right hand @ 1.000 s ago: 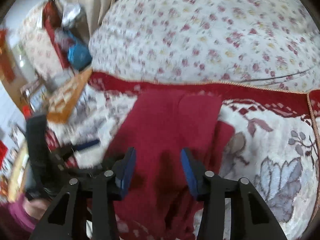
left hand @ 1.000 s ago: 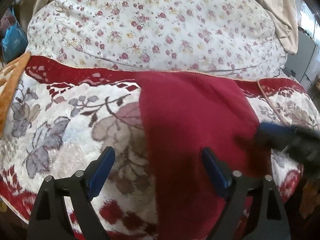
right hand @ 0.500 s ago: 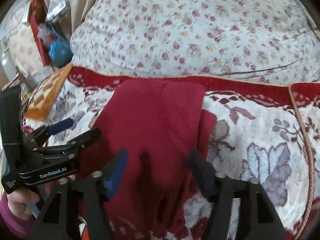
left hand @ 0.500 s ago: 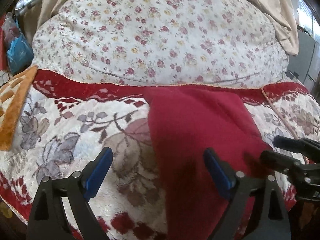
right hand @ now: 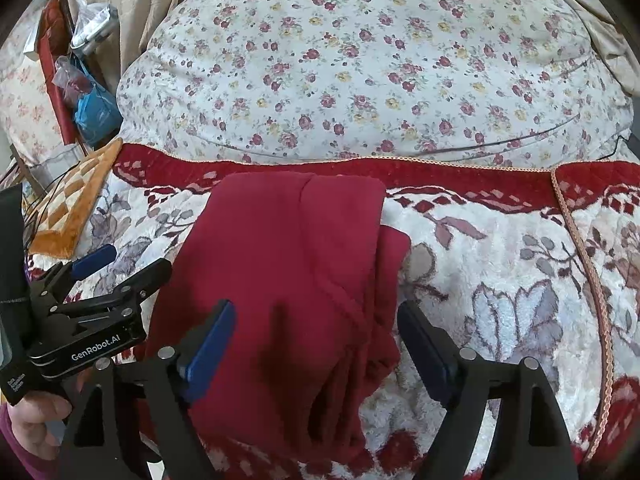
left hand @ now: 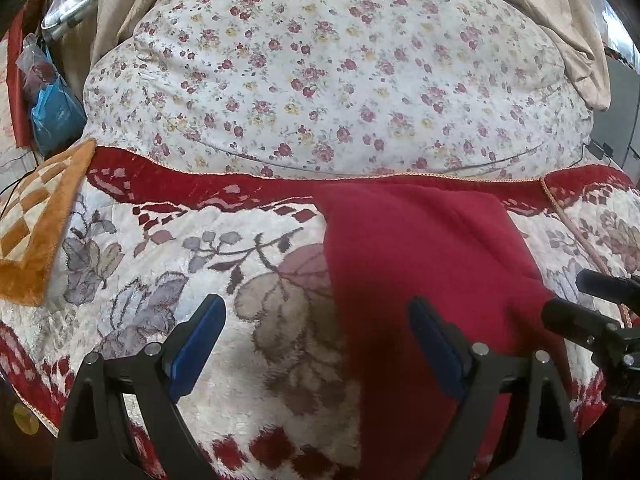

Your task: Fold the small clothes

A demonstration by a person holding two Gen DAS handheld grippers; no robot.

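A dark red garment (left hand: 420, 248) lies folded lengthwise on the plush blanket, and the right wrist view shows its layered right edge (right hand: 288, 248). My left gripper (left hand: 316, 320) is open over the garment's left edge, one finger above the blanket, the other above red cloth. My right gripper (right hand: 316, 312) hovers over the garment's near end. Its jaws are opening, with red cloth below them and nothing pinched. Each gripper appears in the other's view: the right gripper (left hand: 592, 304) at the right edge, the left gripper (right hand: 120, 264) at the left.
The floral plush blanket (left hand: 180, 248) with a red border covers the bed. Behind it bulges a flowered duvet (left hand: 320, 80). An orange checked cushion (left hand: 32, 232) and a blue bag (left hand: 56, 116) sit at the left. A person's hand (right hand: 32, 412) holds the left gripper.
My right gripper's jaws have spread wide apart over the red garment. The left gripper stays open in about the same place.
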